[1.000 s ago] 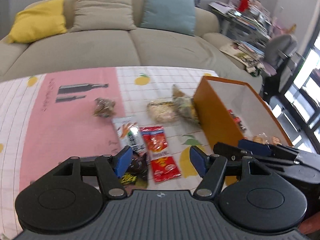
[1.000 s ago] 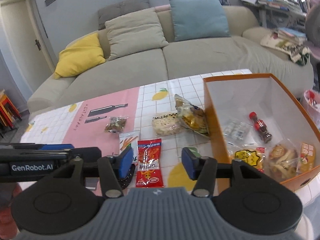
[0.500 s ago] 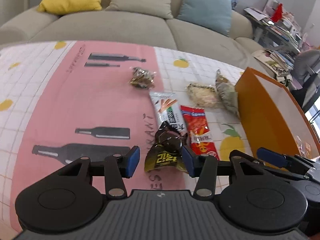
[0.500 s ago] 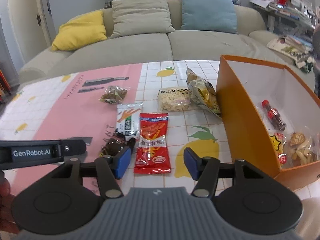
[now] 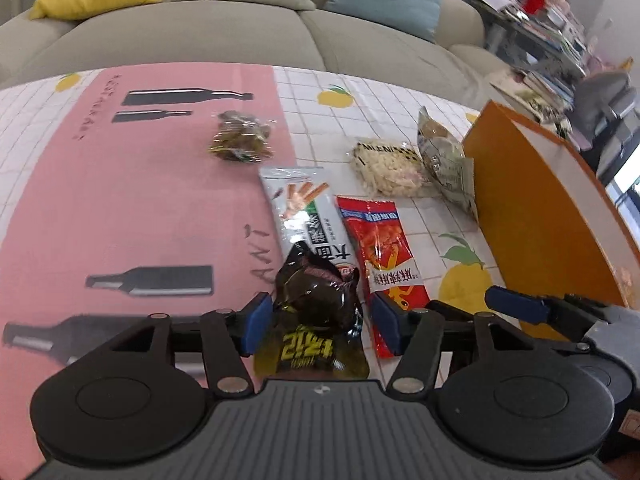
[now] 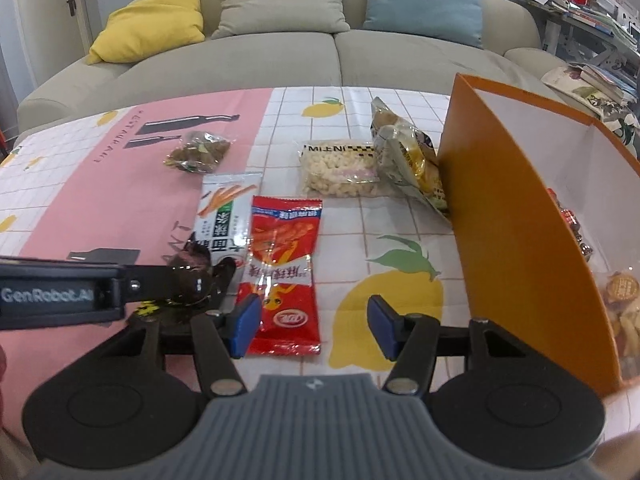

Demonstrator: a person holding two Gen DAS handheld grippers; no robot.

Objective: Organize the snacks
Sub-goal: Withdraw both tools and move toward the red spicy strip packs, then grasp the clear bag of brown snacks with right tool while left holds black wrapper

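Observation:
My left gripper (image 5: 320, 326) is open, with its jaws on either side of a dark snack packet with yellow lettering (image 5: 316, 312) that lies on the table. It also shows in the right wrist view (image 6: 192, 276). My right gripper (image 6: 314, 328) is open and empty above the near end of a red packet (image 6: 284, 272). A white and green stick-snack packet (image 5: 304, 216) lies beside the red one (image 5: 384, 256). An orange box (image 6: 504, 240) at the right holds several snacks.
A clear bag of pale puffs (image 6: 340, 172), a crinkled yellow-grey bag (image 6: 408, 164) leaning on the box and a small bag of brown bits (image 6: 198, 156) lie farther back. A sofa with cushions (image 6: 280, 4) stands behind the table. Cluttered shelves (image 5: 552, 28) are at the right.
My left gripper has moved down and forward, so the dark packet now lies between its jaws. My right gripper has come lower over the red packet.

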